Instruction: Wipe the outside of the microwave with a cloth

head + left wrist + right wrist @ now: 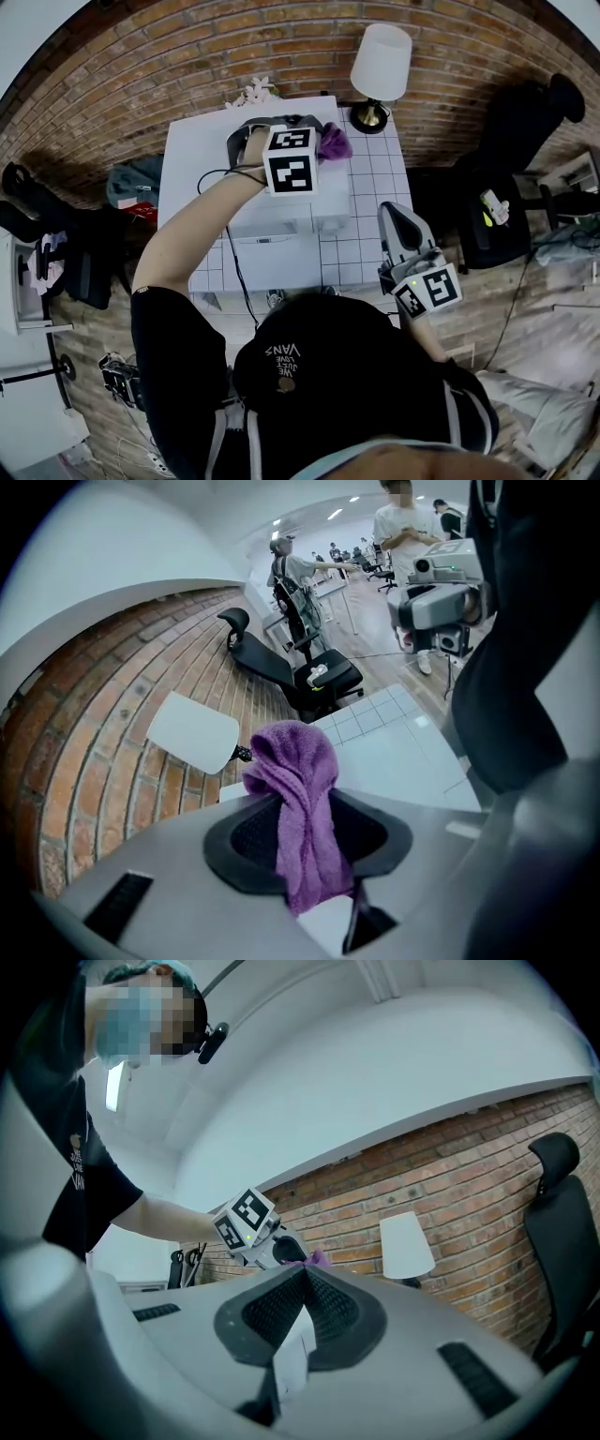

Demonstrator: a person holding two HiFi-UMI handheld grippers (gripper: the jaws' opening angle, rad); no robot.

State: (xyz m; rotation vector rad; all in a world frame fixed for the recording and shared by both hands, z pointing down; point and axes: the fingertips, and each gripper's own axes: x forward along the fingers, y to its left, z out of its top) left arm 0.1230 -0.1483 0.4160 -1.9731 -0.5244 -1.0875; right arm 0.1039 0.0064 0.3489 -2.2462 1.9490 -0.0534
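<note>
My left claw pinches the purple cloth, whose long axis runs forward out of the jaws. The microwave top lies just below it, near the back right corner. My right claw is pressed together, empty, well apart from the microwave

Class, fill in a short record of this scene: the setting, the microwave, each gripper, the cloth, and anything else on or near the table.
setting: white tiled table against a brick wall
microwave: white, standing on the table
left gripper: shut on the purple cloth, held over the microwave's top
cloth state: bunched; whether it touches the microwave cannot be told
right gripper: shut, empty, held low at the table's right side
also on table: lamp, back corner
nearby: black office chair
</note>
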